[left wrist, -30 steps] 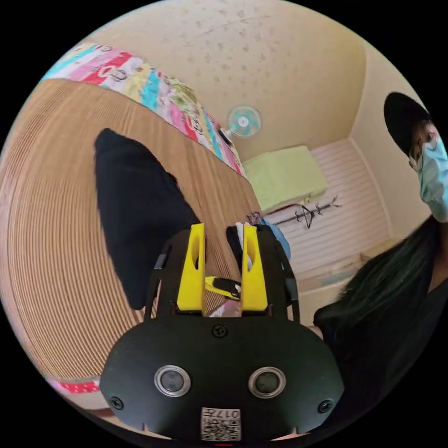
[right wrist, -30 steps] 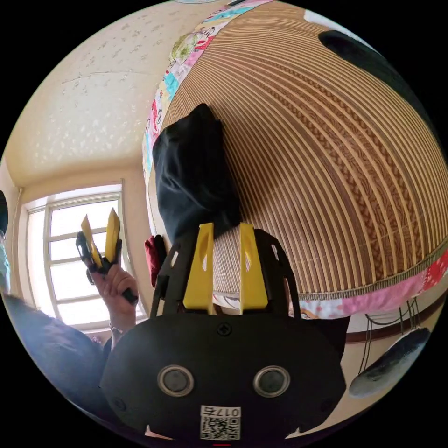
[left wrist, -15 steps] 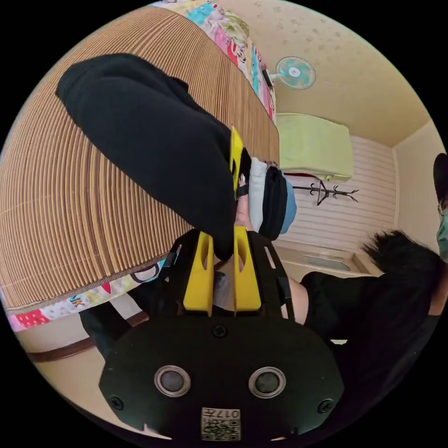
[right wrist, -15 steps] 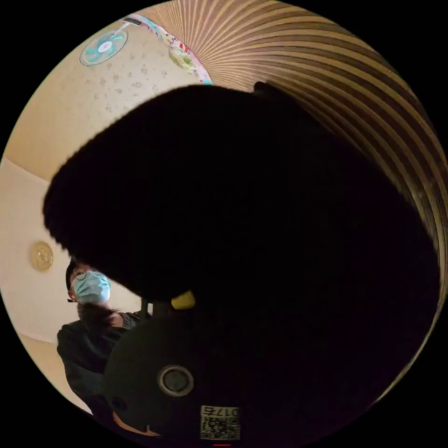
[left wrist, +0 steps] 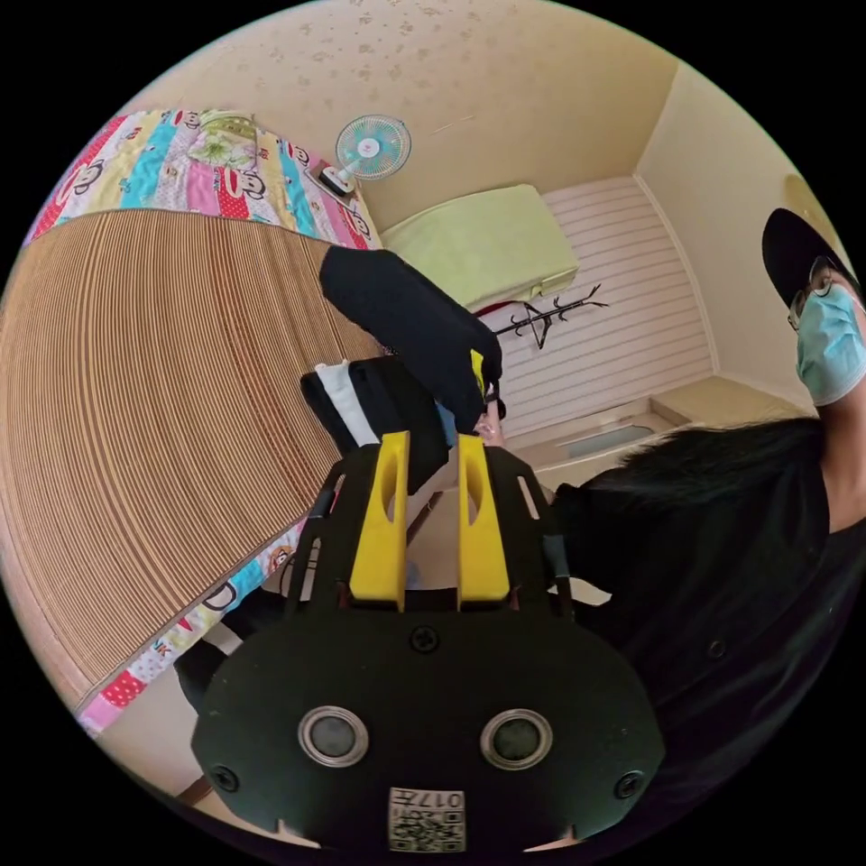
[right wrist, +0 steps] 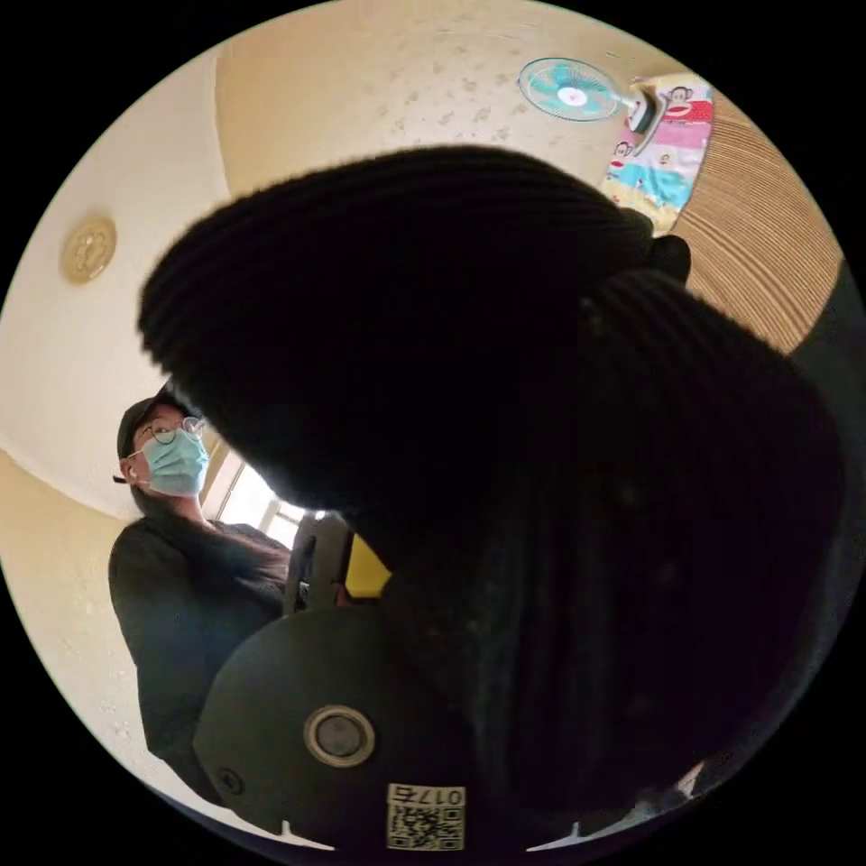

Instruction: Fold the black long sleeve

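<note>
Black long sleeve (left wrist: pixel 410 320) up off the bamboo mat (left wrist: pixel 153 388), hanging folded just above centre of the left gripper view, carried by the right gripper (left wrist: pixel 478 383) whose yellow jaw tip peeks out at the cloth's lower edge. In the right gripper view, same garment (right wrist: pixel 505 433) draped over the lens and across most of the frame; only a yellow sliver of jaw beside it, so cannot tell how that grip stands. Left gripper (left wrist: pixel 431 442) at lower centre, jaws narrowly apart with nothing between. Ribbed knit, soft and light by the look, limp and apt to sag or unfold; best taken at a doubled edge or corner, not mid-panel. Stack of folded clothes (left wrist: pixel 370 406) at the mat's edge.
</note>
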Demonstrator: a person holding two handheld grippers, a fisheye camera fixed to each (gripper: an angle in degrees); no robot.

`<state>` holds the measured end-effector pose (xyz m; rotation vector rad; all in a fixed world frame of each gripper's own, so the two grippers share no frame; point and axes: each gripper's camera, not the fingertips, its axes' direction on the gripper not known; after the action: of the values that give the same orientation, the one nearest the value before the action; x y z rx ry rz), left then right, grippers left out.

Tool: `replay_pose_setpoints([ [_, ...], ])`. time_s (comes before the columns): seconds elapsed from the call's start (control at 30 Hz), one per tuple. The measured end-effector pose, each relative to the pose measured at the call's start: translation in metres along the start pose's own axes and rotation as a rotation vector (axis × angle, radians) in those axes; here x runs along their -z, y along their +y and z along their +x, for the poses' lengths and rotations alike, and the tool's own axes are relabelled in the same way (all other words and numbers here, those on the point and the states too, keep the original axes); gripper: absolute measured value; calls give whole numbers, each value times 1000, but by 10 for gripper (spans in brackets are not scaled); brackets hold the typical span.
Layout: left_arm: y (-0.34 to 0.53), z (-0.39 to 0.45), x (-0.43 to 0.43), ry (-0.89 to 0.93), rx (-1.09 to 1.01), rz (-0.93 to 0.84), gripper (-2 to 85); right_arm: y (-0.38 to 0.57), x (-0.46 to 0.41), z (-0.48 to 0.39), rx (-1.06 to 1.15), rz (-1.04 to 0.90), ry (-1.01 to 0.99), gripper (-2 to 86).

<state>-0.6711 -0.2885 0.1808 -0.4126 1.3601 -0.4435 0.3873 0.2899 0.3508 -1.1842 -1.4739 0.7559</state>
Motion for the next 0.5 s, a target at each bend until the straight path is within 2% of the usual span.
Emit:
replay_pose_setpoints([
  [0.1,4,7,13,-37,32,7,83,43,84,49,-312,87,329,99],
  [0.17,11,5,32,-84,72,19,81,120,133,69,-624,241,589,91],
  [0.2,14,4,38,-95,81,26,81,140,140,67,-663,294,599,84],
  [0.27,29,2,70,-153,119,68,81,218,141,45,-633,528,504,28],
  [0.33,45,-3,98,-215,164,107,81,268,118,34,-643,622,493,16],
  [0.43,81,-26,147,-325,282,160,85,328,56,39,-780,631,542,8],
  [0.5,106,-49,179,-400,376,186,97,345,11,50,-834,606,497,6],
])
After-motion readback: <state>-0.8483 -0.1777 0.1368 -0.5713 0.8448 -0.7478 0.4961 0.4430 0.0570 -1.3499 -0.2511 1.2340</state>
